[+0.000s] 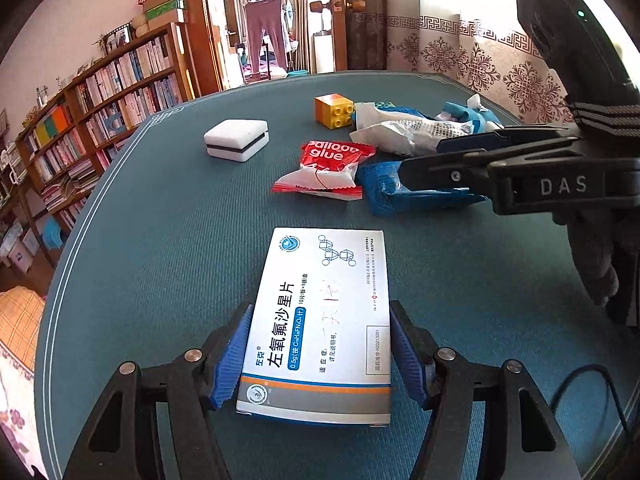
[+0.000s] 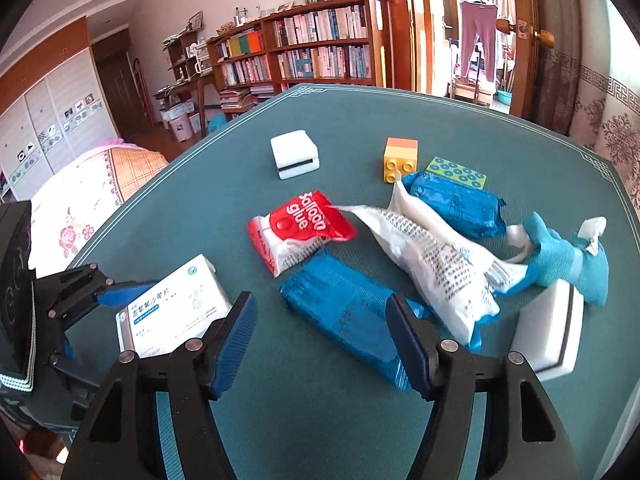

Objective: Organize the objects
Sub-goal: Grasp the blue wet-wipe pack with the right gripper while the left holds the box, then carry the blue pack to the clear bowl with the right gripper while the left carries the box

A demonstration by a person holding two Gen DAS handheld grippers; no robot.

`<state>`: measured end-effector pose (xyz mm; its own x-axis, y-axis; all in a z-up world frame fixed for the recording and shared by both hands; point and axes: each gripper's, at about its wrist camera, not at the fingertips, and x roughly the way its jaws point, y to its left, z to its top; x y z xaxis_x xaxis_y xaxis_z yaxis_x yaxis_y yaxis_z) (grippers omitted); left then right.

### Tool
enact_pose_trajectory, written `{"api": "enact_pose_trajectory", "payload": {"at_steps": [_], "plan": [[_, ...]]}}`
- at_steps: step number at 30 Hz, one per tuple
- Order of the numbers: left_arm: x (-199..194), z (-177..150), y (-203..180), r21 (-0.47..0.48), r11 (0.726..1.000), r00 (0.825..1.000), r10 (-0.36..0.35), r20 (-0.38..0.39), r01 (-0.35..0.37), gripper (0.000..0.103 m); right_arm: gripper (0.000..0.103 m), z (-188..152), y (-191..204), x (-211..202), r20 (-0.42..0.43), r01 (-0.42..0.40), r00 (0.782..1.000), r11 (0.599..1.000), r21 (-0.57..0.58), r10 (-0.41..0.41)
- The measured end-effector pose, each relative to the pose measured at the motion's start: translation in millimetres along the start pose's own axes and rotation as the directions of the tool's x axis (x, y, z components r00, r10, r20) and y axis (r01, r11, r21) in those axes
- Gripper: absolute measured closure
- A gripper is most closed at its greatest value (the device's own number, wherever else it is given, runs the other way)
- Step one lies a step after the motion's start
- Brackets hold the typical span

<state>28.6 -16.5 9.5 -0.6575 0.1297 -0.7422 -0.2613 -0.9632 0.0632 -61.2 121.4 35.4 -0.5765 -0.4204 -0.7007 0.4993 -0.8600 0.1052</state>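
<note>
On the teal table mat (image 1: 152,240) lie nine loose things: one medicine box (image 1: 320,320), one red balloon-glue packet (image 2: 298,232), two blue wrapped packs, the near one (image 2: 352,316) and the far one (image 2: 456,204), one white printed sachet (image 2: 432,264), one blue-and-white cloth (image 2: 560,256), one yellow toy brick (image 2: 400,158), one dotted green card (image 2: 456,174), and two white pads with dark bands, one far (image 2: 295,155) and one near right (image 2: 548,332).

Left gripper (image 1: 320,354) straddles the near end of the medicine box, its blue pads against or just beside the box's long sides; I cannot tell whether they press. Right gripper (image 2: 322,340) stands half spread over the near blue pack, which sits between the fingers with a gap on the left side.

Most things crowd the right half and the middle. Left of the medicine box the mat is bare out to its white-lined edge; the far edge behind the brick has open room too.
</note>
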Motion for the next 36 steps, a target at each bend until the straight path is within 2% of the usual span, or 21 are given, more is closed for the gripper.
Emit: {"api": "enact_pose_trajectory", "payload": {"at_steps": [7,11,14,18,20,24,29,34,36], "plan": [[0,0,1,-0.011,1.000,1.000,-0.009,-0.004,0.009,0.034,0.035,8,-10,24,-0.053,-0.007,0.999,1.000,-0.013,0.007],[2,0,4,-0.029,1.000,1.000,-0.012,-0.012,0.011,0.034,0.035,-3,-10,23,-0.088,-0.042,0.995,0.999,-0.010,0.041],[3,0,5,-0.035,0.999,1.000,-0.009,-0.023,0.008,0.033,0.035,-17,-2,19,-0.115,-0.038,0.993,0.998,-0.047,0.032],[4,0,6,-0.043,0.999,0.999,-0.008,-0.032,0.006,0.025,0.035,-29,6,11,-0.112,-0.034,0.993,0.997,-0.067,0.027],[6,1,7,-0.046,0.999,0.999,-0.006,-0.040,0.004,0.024,0.037,-30,9,12,-0.107,-0.022,0.994,0.998,-0.065,0.015],[10,3,9,-0.060,0.998,0.999,0.015,-0.049,-0.018,0.018,0.051,-26,13,18,-0.082,0.043,0.995,0.996,-0.075,-0.049],[10,5,9,-0.059,0.998,0.998,0.026,-0.050,-0.029,0.018,0.056,-27,20,21,-0.059,0.094,0.993,0.992,-0.089,-0.100],[8,4,7,-0.049,0.999,0.999,0.021,-0.044,-0.023,0.023,0.059,-33,22,16,-0.049,0.103,0.993,0.993,-0.064,-0.106],[7,4,5,-0.036,0.999,0.999,0.014,-0.036,-0.016,0.033,0.059,-38,22,10,-0.048,0.098,0.994,0.994,-0.049,-0.100]]}}
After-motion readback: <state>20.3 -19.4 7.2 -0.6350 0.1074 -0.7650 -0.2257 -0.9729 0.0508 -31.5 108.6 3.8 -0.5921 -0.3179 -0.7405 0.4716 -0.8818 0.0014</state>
